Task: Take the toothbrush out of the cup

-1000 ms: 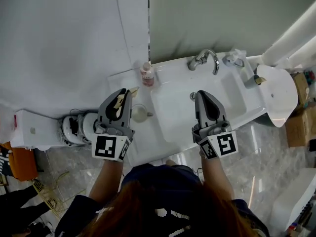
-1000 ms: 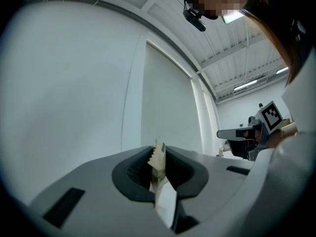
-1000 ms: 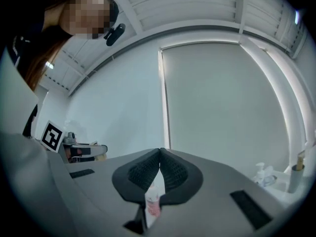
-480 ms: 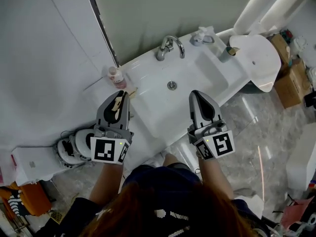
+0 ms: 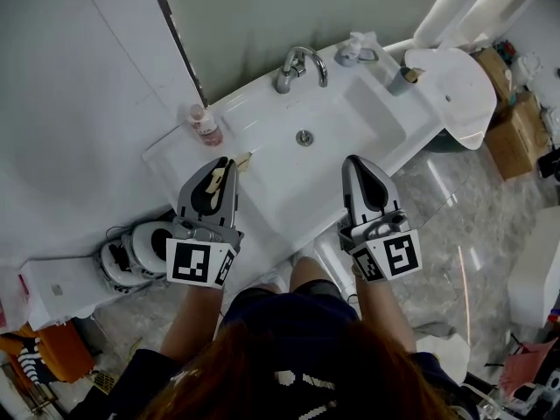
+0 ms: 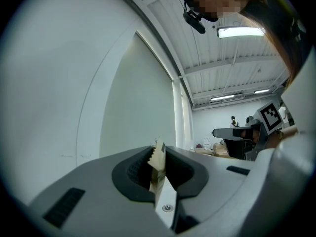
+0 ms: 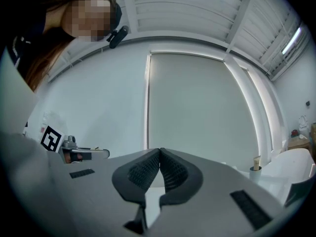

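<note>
Currently two tools are held over the front edge of the glossy white counter (image 5: 175,151). The left tool (image 5: 224,162) is clamped on one thin cream strip (image 6: 157,164) with a sawtooth top edge. The right tool (image 7: 159,152) has its ribbed black pads pressed together with nothing between them. One grey cylindrical cup (image 5: 401,81) at the right rear corner contains one tan toothbrush (image 7: 256,161), upright. Back edge: one arched chrome faucet (image 5: 285,77) and one pump dispenser (image 5: 350,51). Left rear corner: one pink bottle (image 5: 206,126).

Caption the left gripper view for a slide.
Left gripper shut on a thin cream strip with a jagged tip, pale wall behind.
</note>
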`<act>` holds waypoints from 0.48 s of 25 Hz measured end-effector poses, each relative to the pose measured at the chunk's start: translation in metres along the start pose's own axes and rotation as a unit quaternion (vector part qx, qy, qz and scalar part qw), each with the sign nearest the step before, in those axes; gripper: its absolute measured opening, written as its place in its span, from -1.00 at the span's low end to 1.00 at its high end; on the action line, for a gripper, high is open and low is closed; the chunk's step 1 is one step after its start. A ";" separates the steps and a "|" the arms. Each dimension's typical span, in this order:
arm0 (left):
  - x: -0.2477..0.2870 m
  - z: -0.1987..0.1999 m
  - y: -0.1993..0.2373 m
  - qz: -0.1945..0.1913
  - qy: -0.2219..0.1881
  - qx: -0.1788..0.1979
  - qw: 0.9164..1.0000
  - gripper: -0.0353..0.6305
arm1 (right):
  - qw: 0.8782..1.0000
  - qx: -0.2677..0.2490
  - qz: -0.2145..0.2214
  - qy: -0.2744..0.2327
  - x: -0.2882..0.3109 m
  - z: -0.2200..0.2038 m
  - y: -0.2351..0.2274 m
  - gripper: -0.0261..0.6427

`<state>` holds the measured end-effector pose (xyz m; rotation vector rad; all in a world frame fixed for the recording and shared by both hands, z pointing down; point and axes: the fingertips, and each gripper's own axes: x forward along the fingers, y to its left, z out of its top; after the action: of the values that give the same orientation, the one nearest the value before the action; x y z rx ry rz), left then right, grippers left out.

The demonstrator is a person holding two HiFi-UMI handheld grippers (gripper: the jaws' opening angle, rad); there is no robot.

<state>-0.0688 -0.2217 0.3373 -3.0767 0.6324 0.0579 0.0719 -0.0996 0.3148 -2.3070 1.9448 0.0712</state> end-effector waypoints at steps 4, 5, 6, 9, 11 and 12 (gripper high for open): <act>0.002 0.003 -0.004 -0.004 -0.004 0.005 1.000 -0.74 | 1.000 0.000 -0.003 -0.006 0.002 0.000 -0.005 -0.88; 0.003 0.003 -0.004 -0.004 -0.005 0.007 1.000 -0.74 | 1.000 0.001 -0.002 -0.007 0.005 0.000 -0.006 -0.88; 0.005 0.004 -0.003 -0.002 -0.006 0.009 1.000 -0.74 | 1.000 0.001 0.001 -0.009 0.008 0.001 -0.007 -0.88; 0.017 0.003 0.000 0.009 -0.009 0.007 1.000 -0.74 | 1.000 -0.004 0.015 -0.015 0.021 0.005 -0.016 -0.88; 0.028 0.000 -0.002 0.018 -0.008 0.007 1.000 -0.74 | 1.000 -0.007 0.026 -0.015 0.028 0.005 -0.028 -0.88; 0.034 -0.001 -0.004 0.024 -0.007 0.009 1.000 -0.74 | 0.999 -0.006 0.032 -0.015 0.031 0.003 -0.036 -0.88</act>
<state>-0.0361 -0.2310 0.3375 -3.0420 0.7022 0.0742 0.1125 -0.1236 0.3105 -2.2376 2.0080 0.1226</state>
